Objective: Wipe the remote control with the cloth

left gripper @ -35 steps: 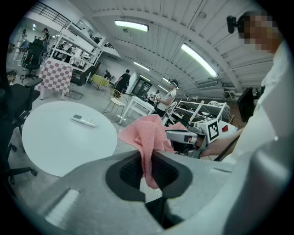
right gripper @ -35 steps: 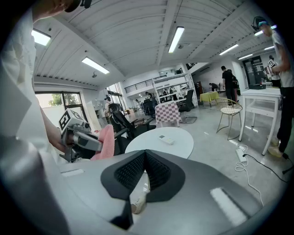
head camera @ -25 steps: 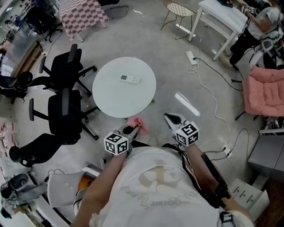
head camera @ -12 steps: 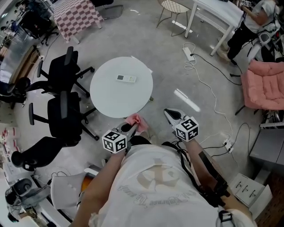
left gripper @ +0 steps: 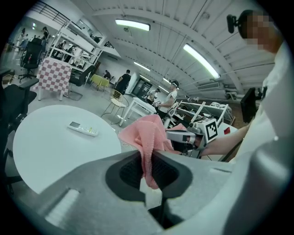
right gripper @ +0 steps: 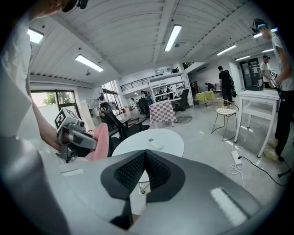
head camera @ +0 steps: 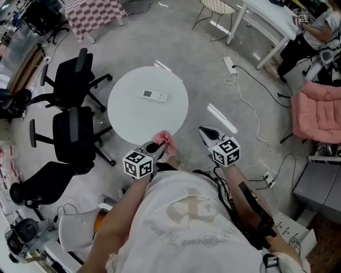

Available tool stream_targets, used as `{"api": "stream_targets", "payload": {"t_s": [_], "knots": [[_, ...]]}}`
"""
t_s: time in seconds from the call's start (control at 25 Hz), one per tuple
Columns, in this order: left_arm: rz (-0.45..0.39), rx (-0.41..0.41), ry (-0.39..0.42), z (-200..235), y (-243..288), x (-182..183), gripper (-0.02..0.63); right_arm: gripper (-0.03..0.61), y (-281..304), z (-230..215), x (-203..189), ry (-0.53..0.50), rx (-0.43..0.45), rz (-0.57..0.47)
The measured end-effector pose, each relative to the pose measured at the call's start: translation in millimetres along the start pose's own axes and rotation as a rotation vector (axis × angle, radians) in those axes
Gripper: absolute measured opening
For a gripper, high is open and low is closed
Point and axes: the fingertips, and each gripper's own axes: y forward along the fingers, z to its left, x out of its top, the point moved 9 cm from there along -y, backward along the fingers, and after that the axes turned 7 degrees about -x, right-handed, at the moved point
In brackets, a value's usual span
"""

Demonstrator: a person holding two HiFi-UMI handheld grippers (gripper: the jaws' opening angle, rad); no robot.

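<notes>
A white remote control (head camera: 155, 96) (left gripper: 83, 129) (right gripper: 154, 143) lies near the middle of the round white table (head camera: 128, 120). My left gripper (head camera: 155, 146) is shut on a pink cloth (head camera: 164, 140) (left gripper: 147, 142) (right gripper: 97, 143), which bunches out past its jaws just at the table's near edge. My right gripper (head camera: 206, 134) hangs to the right of the table over the floor, its jaws shut with nothing between them (right gripper: 144, 155). Both grippers are well short of the remote.
Two black office chairs (head camera: 77, 80) stand left of the table. A white cable and power strip (head camera: 230, 66) trail over the grey floor at right. A pink chair (head camera: 319, 112), a white table (head camera: 266, 21) and a wire chair (head camera: 216, 11) stand farther back.
Both grippers have come closer to the round table. The pink cloth now reaches the table's near edge. The remote has not moved.
</notes>
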Motion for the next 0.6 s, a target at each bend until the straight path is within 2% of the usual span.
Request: {"api": "stream_targets", "payload": {"t_s": [0.32,0.6], "knots": [[-0.028,0.030,-0.031,56.4,-0.5,41.2,0.021,0.008,62.4,-15.7,37.9,-0.023,0.012,0.039],[-0.012,0.024,-0.041,95.4,-7.6,65.2,0.021,0.008,115.3,-12.2,63.2,-0.065,0.024,0.071]]}}
